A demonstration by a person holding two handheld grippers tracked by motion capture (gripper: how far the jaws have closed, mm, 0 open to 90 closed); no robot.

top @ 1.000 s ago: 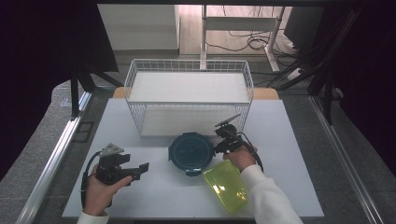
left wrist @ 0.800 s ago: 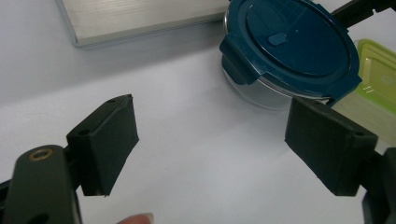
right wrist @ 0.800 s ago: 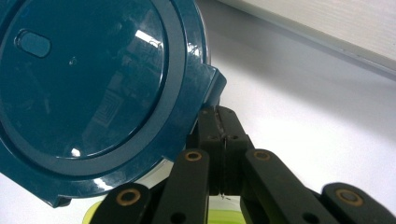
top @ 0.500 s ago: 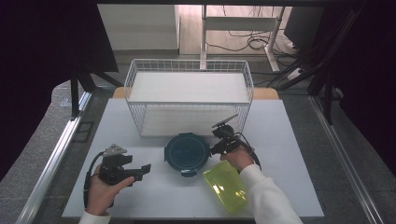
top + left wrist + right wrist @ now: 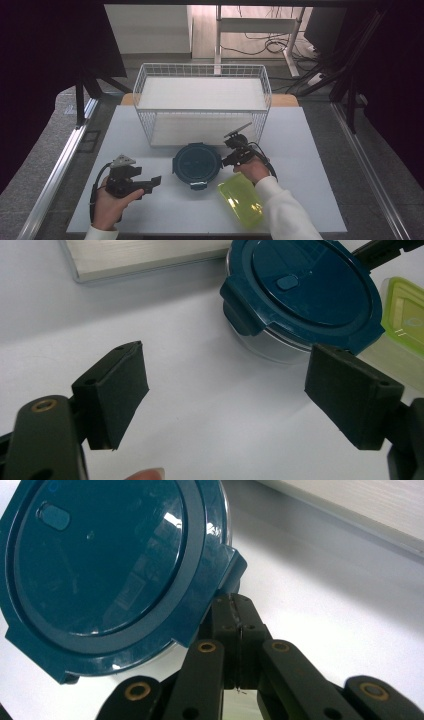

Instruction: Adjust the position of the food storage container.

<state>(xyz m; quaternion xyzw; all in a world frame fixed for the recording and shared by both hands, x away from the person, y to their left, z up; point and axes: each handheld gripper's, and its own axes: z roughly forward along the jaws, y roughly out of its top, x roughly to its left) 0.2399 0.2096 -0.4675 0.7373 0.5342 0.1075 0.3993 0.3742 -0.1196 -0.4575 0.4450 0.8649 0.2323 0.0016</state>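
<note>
While dark curtains close off both sides of the room, a pale floor with loose cables (image 5: 260, 47) and a desk frame shows at the far end. One white table (image 5: 310, 145) takes up the middle, flanked by grey floor and a metal rail. On its far half stands one white wire basket (image 5: 202, 75), holding a white board.

Two containers lie on the near half: one round container with a dark blue clip-on lid (image 5: 196, 164), just in front of the basket, and one yellow-green container (image 5: 241, 199), just to its right and nearer the person.

Two grippers are in hand. The right gripper (image 5: 226, 159) has its jaws pressed together, their tips against the lid's right-hand clip tab (image 5: 231, 572); whether anything is pinched between them cannot be told. The left gripper (image 5: 156, 181) hovers left of the round container with jaws wide apart and nothing between them, pointing towards it.
</note>
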